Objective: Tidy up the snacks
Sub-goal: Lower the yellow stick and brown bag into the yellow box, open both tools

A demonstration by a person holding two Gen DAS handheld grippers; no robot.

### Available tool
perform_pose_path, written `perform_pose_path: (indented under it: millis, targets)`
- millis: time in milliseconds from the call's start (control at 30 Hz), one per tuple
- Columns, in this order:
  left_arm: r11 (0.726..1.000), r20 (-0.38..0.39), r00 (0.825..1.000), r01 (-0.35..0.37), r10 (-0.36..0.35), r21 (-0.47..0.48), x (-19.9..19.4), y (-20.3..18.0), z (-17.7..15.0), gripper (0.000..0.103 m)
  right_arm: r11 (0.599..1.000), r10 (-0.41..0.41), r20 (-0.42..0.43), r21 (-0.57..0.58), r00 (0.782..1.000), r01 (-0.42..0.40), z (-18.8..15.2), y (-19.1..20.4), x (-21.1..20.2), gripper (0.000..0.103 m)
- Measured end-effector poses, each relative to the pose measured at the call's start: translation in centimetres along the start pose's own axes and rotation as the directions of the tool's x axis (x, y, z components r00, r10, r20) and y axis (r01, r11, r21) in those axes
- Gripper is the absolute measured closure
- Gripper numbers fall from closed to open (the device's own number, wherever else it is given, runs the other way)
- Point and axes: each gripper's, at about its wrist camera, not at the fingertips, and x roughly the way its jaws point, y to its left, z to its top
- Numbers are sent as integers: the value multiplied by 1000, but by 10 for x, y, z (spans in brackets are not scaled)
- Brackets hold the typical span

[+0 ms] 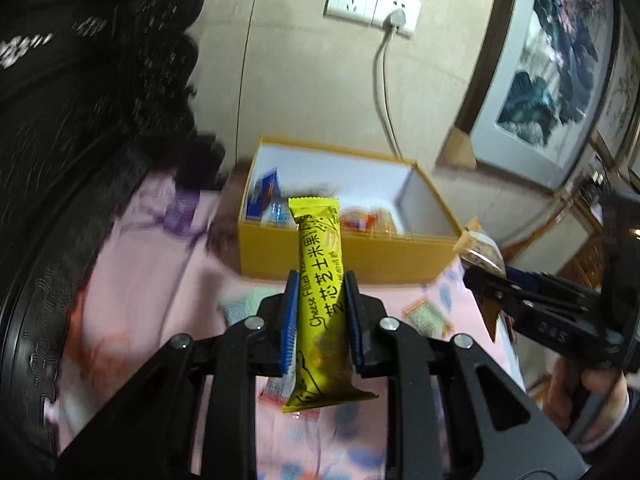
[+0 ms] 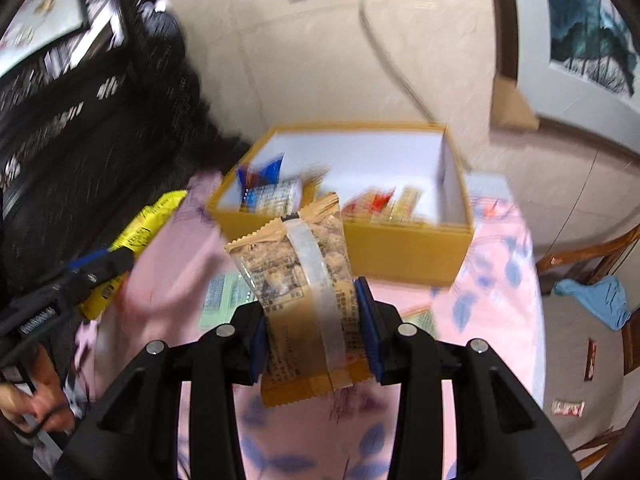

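A pink cloth printed with blue leaves covers the table, which stands against a pale tiled wall. A white socket plate sits on that wall, a plug and pale cable hanging from it, and a framed ink painting leans at the right. Dark carved wood furniture fills the left side.

An open cardboard box — mustard outside, white inside — rests on the cloth near the wall, with blue, red and orange wrappers lying on its floor.

The left gripper is closed on a glossy yellow bar, long and narrow, pinched between blue pads and raised in front of the box. The right gripper is clamped on a crinkly tan pack with a clear seam strip and zigzag ends — also held up before the box. Flat green-white sachets lie on the cloth beneath. Two small wrappers lie on the floor at the right, near a chair with blue fabric draped on it.
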Motion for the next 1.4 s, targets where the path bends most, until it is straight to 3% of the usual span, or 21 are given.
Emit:
perform_pose_path:
  millis: [167,367,700,900,933,967,1033,1067,1400]
  targets:
    - [999,43,999,-20,22,-49,43,-11,43,81,999,-34,70,24,997,33,38,-8,12,63]
    - [993,44,997,-60,65,-97,96,-12,71,81,996,-69,98,60,993,63,66,-26,43,63]
    - [994,-12,996,-86,86,-74,175,-28,81,81,992,-102,54,77,993,98,80,-54,112,63]
    - [990,-70,993,-100,94,-96,202,-24,77,81,992,-115,0,54,993,115,76,-61,136,61]
    - [989,-75,992,-109,102,-101,203,-24,76,74,991,-123,1,48,992,123,76,-60,136,52]
    - [988,-73,992,-112,104,-104,203,-23,76,66,988,-148,16,43,989,147,76,-59,133,37]
    - [984,-53,989,-142,137,-104,198,-23,77,41,984,-174,44,45,984,172,75,-59,126,34]
    - [983,-37,988,-152,149,-101,194,-24,78,37,985,-166,44,48,985,164,76,-60,122,34]
    - [989,-7,989,-145,145,-39,159,-36,83,30,984,-160,53,82,986,155,66,-57,86,34]
